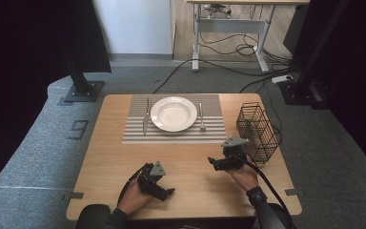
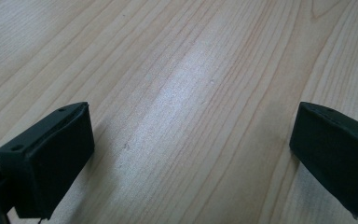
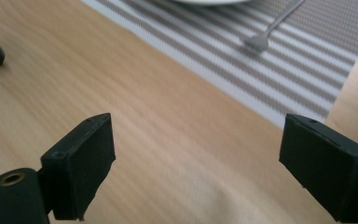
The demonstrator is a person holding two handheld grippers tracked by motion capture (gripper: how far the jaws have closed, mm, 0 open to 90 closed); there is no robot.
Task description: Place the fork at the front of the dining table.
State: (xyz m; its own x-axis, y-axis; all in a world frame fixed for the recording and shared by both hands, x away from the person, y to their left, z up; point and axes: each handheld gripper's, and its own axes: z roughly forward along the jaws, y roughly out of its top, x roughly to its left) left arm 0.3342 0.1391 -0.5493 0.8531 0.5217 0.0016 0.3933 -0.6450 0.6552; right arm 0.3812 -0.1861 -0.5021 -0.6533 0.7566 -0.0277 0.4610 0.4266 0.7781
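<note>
A white plate (image 1: 173,113) sits on a grey striped placemat (image 1: 133,129) at the far middle of the wooden table (image 1: 105,162), with a knife (image 1: 146,117) to its left and a fork (image 1: 201,117) to its right. My left gripper (image 1: 167,194) lies near the table's front edge; its jaws (image 2: 193,154) stand wide open over bare wood. My right gripper (image 1: 212,163) is held front right, pointing left, and it (image 3: 196,172) is open with nothing between its jaws. Beyond it lie the placemat (image 3: 307,60), the fork (image 3: 261,41) and the plate's rim (image 3: 209,1).
A black wire basket (image 1: 257,132) stands upright at the table's right edge, just behind my right gripper. Off the table, a dark stand (image 1: 83,88) is at the back left and a desk frame (image 1: 231,33) with floor cables lies beyond.
</note>
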